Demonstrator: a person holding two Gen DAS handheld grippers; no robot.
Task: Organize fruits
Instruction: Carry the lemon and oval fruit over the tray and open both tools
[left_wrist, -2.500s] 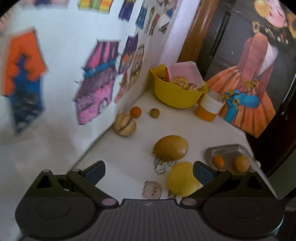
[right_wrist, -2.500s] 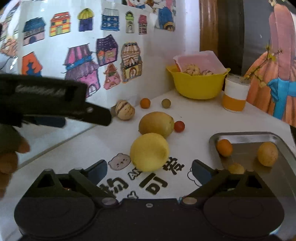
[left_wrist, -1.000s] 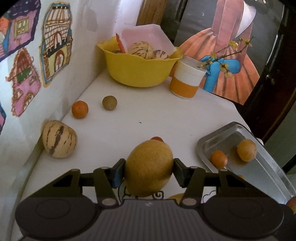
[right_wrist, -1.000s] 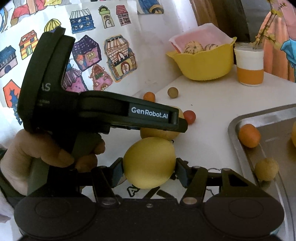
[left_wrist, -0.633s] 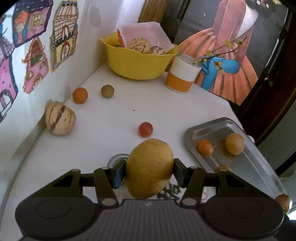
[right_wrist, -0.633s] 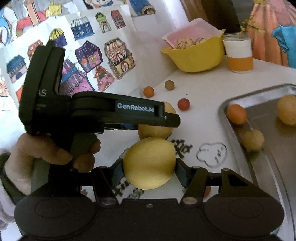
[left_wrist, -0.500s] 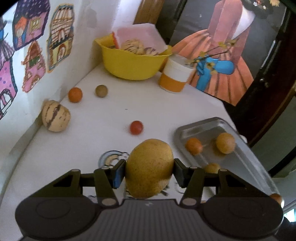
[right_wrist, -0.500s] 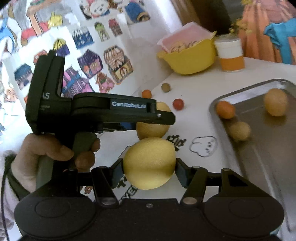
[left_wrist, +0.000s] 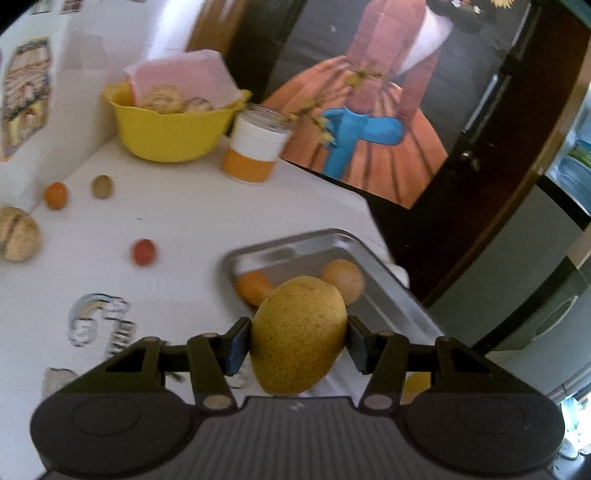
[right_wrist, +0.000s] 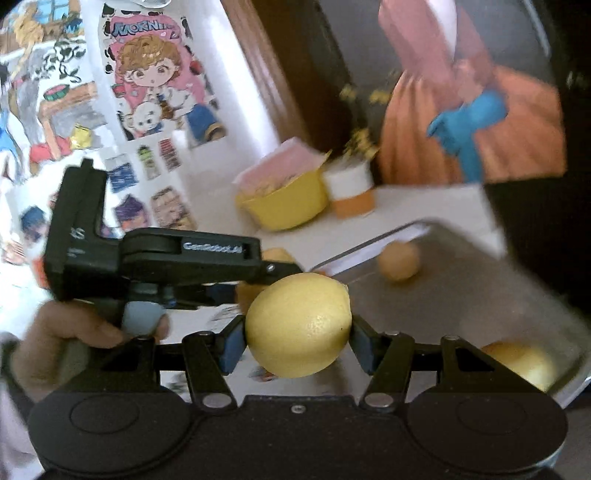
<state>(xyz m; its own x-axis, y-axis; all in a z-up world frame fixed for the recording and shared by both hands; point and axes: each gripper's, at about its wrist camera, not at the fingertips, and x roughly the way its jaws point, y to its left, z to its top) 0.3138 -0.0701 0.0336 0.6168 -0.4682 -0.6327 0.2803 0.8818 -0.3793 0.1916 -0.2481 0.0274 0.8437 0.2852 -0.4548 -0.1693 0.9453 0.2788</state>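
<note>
My left gripper (left_wrist: 295, 345) is shut on a speckled brownish-yellow mango (left_wrist: 299, 334), held in the air above the near end of the metal tray (left_wrist: 402, 295). Behind the mango, an orange fruit (left_wrist: 251, 286) and a tan round fruit (left_wrist: 341, 278) lie in the tray. My right gripper (right_wrist: 297, 341) is shut on a smooth yellow lemon (right_wrist: 297, 325), raised over the tray (right_wrist: 480, 295), which holds a tan fruit (right_wrist: 399, 264) and a yellow fruit (right_wrist: 521, 360). The left gripper's body (right_wrist: 155, 258), held by a hand (right_wrist: 74, 332), sits just left of the lemon.
On the white table (left_wrist: 184, 206) stand a yellow bowl (left_wrist: 166, 129) with striped melons and an orange-and-white cup (left_wrist: 255, 155). Loose on the table lie a small red fruit (left_wrist: 144, 251), an orange one (left_wrist: 55, 195), a greenish one (left_wrist: 101, 186) and a striped melon (left_wrist: 16, 238). A sticker-covered wall rises at left.
Both grippers have swung right and risen, each carrying its fruit, from over the table's middle toward the metal tray. Both stay shut.
</note>
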